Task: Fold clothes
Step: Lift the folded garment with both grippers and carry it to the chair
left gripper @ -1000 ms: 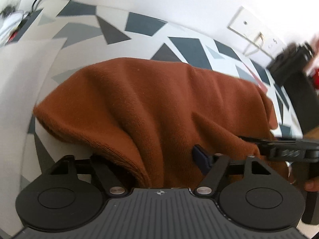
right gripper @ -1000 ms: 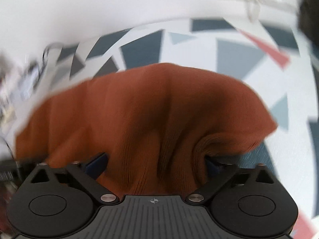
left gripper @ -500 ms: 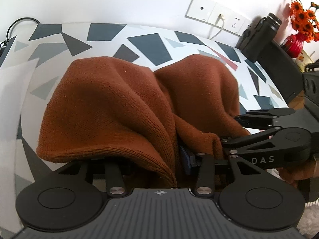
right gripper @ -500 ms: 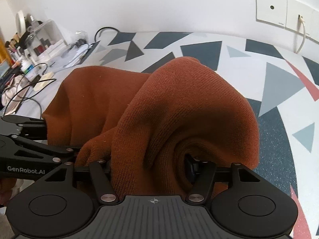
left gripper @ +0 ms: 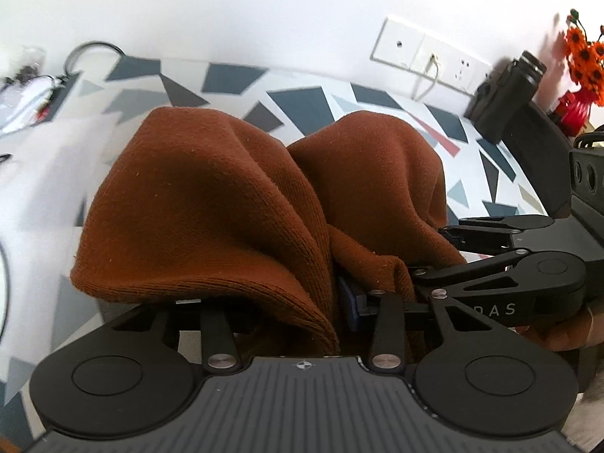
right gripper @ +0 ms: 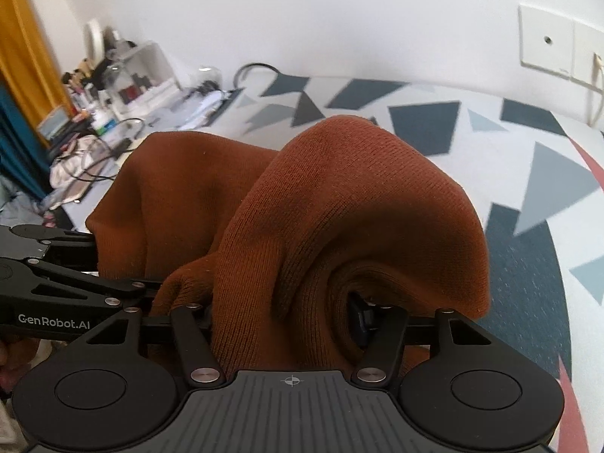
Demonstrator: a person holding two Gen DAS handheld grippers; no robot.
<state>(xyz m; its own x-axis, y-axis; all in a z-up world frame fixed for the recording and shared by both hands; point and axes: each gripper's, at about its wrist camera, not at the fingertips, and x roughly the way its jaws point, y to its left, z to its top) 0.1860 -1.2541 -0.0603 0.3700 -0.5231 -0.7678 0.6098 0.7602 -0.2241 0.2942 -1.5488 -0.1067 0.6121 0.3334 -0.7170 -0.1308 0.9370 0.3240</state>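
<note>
Rust-brown knit garment (left gripper: 211, 204) hangs bunched from both clamped grippers, left gripper (left gripper: 302, 302) and right gripper (right gripper: 290, 309), above the patterned bench (left gripper: 302, 102), so folding looks barely begun.

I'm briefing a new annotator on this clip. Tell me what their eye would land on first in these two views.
The rust-brown knit garment dominates both views, draped in two big humps over the grippers. The left gripper and right gripper sit close side by side, each shut on its cloth. Beneath lies a white table cover with dark triangles; orange flowers stand at the far right of the left view.
</note>
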